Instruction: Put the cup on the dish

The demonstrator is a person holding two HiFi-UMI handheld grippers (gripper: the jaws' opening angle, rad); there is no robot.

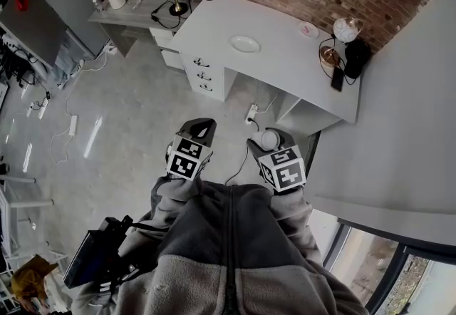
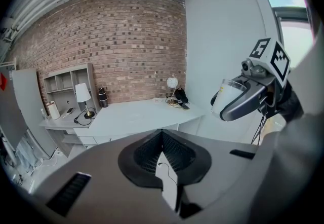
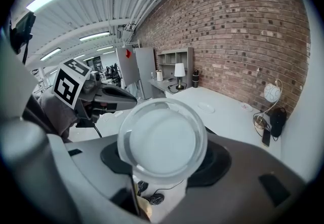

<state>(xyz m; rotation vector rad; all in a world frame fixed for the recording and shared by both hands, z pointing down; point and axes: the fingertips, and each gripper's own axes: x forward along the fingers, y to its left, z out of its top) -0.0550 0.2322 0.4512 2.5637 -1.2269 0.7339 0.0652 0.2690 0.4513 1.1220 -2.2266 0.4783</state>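
Gripping the cup (image 3: 162,139) in the right gripper (image 1: 271,141), left gripper (image 2: 162,137) closed and empty, the person is standing well apart from the dish (image 1: 244,43) on the desk (image 1: 285,64), ideally carrying the cup across level.

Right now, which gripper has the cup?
The right gripper: its jaws clamp the clear cup. The left gripper is shut with nothing between its jaws.

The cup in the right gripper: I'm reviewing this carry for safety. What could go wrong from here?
The clear cup is tilted in the right gripper; it could slip on the walk. The dish sits far off on the desk, and a cable crosses the floor between, a possible trip hazard.
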